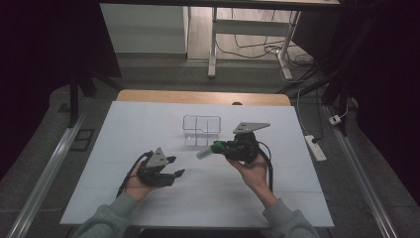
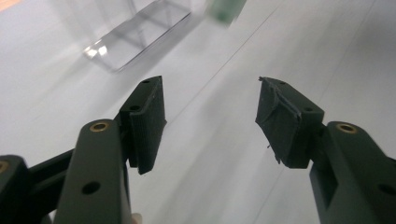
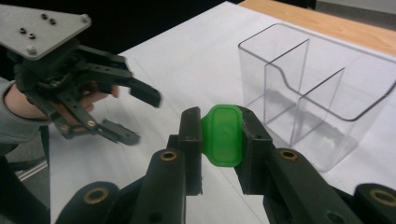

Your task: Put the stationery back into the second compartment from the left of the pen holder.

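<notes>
A small white object with a green end (image 1: 207, 151) hangs above the white table, just in front of a clear divided container (image 1: 201, 130). My right gripper (image 1: 218, 147) is shut on its green end (image 3: 225, 135), both jaws pressing its sides. In the right gripper view the container (image 3: 317, 88) stands upright just right of the jaws (image 3: 219, 114). My left gripper (image 1: 176, 167) sits lower left on the table, open with nothing between its fingers (image 2: 210, 86); it appears again at the left of the right gripper view (image 3: 142, 117). Blurred at the top of the left gripper view are the container (image 2: 140, 37) and the green object (image 2: 226, 9).
A white sheet (image 1: 148, 124) covers the table, with a wooden strip (image 1: 203, 96) bare at the far edge. Beyond it stand desk legs and cables. A power strip (image 1: 315, 148) lies on the floor at the right.
</notes>
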{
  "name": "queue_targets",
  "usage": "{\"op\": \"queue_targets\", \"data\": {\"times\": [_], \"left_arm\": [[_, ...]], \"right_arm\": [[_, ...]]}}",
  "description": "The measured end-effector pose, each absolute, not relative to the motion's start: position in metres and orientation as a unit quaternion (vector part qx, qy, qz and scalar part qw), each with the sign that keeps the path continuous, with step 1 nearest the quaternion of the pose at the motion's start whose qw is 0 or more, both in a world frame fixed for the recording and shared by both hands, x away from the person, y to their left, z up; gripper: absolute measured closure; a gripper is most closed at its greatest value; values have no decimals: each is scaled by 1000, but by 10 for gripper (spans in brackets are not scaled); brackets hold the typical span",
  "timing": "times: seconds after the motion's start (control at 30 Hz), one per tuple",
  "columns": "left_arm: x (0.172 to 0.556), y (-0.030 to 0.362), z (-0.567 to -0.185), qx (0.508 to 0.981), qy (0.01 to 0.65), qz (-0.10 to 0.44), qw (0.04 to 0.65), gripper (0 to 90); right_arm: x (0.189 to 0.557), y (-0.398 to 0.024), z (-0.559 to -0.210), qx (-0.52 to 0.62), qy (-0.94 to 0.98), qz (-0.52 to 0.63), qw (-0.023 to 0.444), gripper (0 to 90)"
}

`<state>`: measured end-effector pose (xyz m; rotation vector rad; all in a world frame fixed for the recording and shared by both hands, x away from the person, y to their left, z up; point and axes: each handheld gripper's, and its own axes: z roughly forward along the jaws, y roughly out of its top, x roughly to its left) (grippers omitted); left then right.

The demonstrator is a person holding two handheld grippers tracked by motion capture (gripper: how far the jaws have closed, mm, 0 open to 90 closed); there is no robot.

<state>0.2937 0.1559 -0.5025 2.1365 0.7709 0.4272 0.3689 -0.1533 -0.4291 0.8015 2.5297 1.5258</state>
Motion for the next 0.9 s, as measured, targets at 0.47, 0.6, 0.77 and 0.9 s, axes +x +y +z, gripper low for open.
{"op": "queue_targets", "data": {"times": [0.47, 0.6, 0.77, 0.9], "left_arm": [[275, 218, -515, 824, 369, 171, 395, 390], [272, 224, -518, 825, 374, 169, 389, 385], [272, 226, -519, 825, 374, 168, 389, 377], [271, 226, -519, 824, 376, 167, 390, 373]], "right_arm": [[372, -161, -418, 269, 812, 515, 54, 739], [373, -162, -411, 268, 809, 519, 61, 739], [379, -164, -400, 270, 804, 525, 69, 738], [387, -164, -395, 277, 799, 529, 72, 739]]}}
